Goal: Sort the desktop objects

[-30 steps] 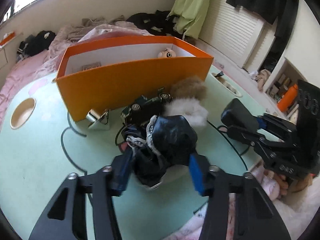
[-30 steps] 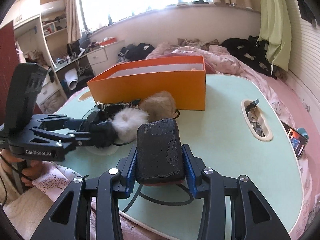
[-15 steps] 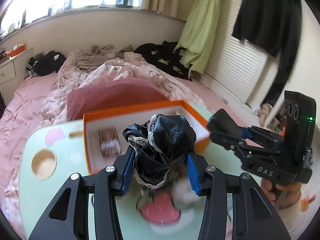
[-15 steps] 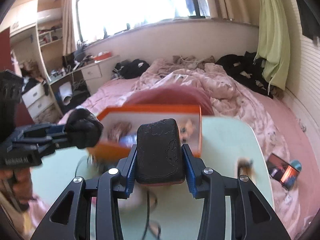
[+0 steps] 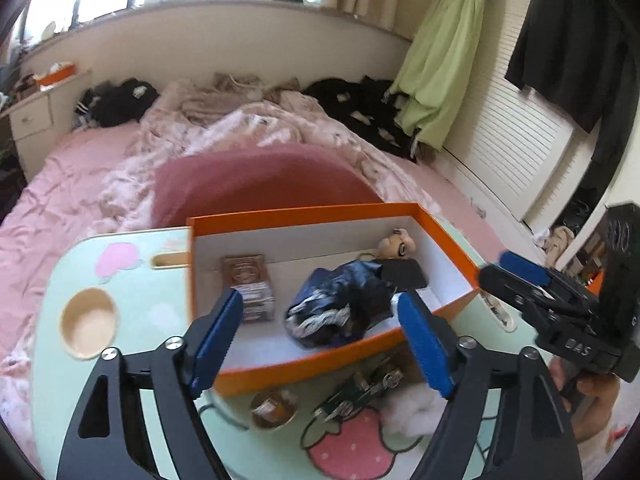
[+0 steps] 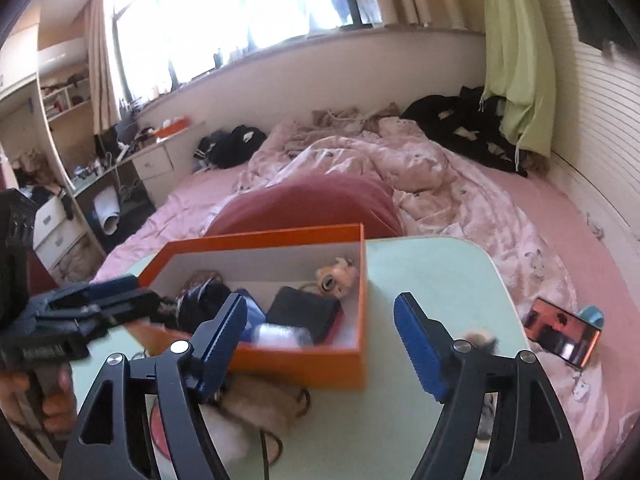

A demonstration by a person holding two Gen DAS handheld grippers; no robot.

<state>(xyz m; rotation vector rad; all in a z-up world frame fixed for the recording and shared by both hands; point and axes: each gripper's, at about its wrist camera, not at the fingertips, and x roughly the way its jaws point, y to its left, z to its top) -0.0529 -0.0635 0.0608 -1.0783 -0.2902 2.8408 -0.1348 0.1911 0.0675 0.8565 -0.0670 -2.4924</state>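
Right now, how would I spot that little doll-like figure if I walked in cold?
Find the orange box on the pale green table. Look in its far right corner, just behind the flat black case. The small big-eyed doll head there is the box's only pale, face-bearing thing.

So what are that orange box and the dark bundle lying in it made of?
Orange box: probably cardboard, with thin straight walls, a matte orange outside and a plain white inside. Dark bundle: seemingly soft, slightly glossy fabric, crumpled into folds, with what may be a pale lacy trim; blur leaves the details open.
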